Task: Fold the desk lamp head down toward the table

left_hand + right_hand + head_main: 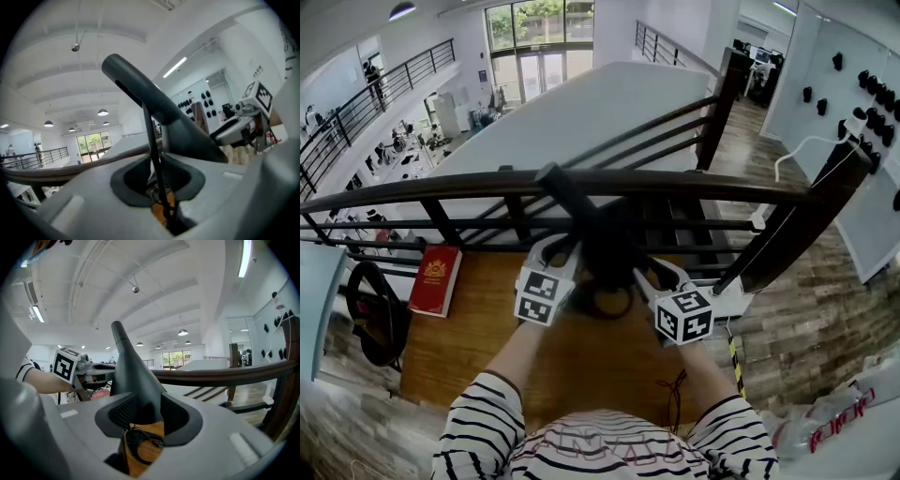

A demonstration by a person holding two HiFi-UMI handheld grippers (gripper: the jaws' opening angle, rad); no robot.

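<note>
Nothing legible anywhere, from any of the three views.

- Red book, left-centre of the head view, on the desk: gold crest on the cover, with a line of gold lettering under it too small to read.
- Marker cube on the left tool and marker cube on the right tool: black-and-white square code patterns only, no letters or digits.
- White bag, lower right of the head view: red print, smeared and unreadable.
</note>
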